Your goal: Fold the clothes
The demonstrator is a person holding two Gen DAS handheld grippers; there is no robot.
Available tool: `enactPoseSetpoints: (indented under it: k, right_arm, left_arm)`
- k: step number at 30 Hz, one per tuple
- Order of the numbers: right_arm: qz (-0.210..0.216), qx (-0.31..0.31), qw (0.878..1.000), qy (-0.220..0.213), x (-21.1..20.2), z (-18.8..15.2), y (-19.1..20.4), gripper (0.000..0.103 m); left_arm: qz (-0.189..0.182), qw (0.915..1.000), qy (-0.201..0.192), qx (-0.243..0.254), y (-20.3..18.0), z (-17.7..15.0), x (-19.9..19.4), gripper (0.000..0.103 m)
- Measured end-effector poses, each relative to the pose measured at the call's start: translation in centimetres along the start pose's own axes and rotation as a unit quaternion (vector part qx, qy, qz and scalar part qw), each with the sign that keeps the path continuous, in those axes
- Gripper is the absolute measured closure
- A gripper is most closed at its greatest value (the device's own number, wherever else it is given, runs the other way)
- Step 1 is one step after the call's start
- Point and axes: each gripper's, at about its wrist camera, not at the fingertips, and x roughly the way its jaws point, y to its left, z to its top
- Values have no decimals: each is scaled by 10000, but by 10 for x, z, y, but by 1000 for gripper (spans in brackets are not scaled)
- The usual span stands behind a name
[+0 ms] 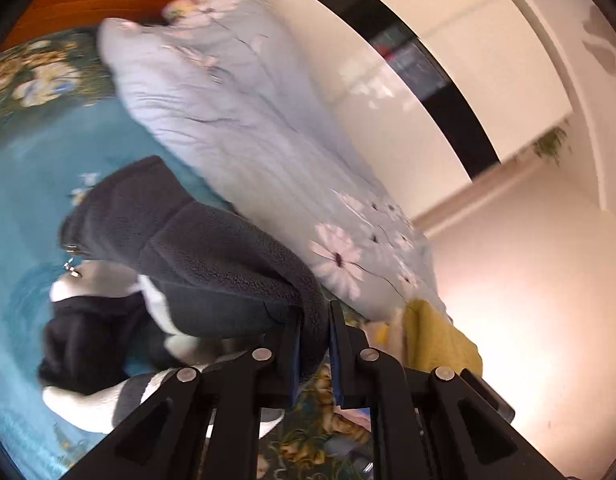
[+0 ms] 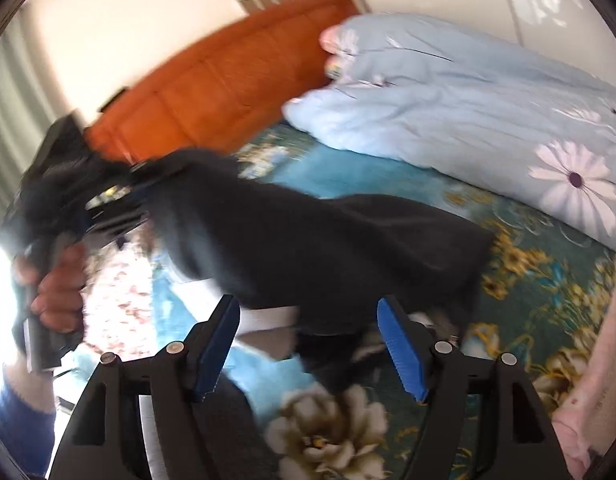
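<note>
A dark grey fleece jacket [image 1: 212, 256] with white trim and a zip hangs over the blue floral bedsheet [image 1: 32, 208]. My left gripper [image 1: 314, 344] is shut on a fold of its edge and lifts it. In the right wrist view the jacket [image 2: 308, 240] stretches from the left gripper [image 2: 108, 196], held in a hand at the left, down between my right gripper's fingers. My right gripper [image 2: 308, 344] is open, its blue pads [image 2: 400, 344] wide apart on either side of the jacket's lower part, not pinching it.
A light blue flowered duvet [image 2: 468, 96] is bunched along the bed's far side. An orange headboard [image 2: 228, 72] stands behind. A yellow cloth [image 1: 436, 340] and a pink cloth [image 2: 596, 380] lie at the bed's edge. White wardrobe doors [image 1: 448, 60] stand beyond.
</note>
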Motion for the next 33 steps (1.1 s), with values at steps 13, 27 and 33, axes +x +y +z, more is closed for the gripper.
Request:
enactPoseSetpoints:
  k: [13,27,33]
  right_arm:
    - [-526,774,9955,143,31,-21,-20,25]
    - [-1538,1753,9720,282,35,-29,-88,25]
    - [-1743,1386,9739,444,30,-25,-85,25]
  left_arm:
    - [78,9891,1459,169,-25,-51,99,68]
    - [1046,9898,491,-838,113,-48,9,30]
    - [1253,9621,128,-2418,225,-31,8,30]
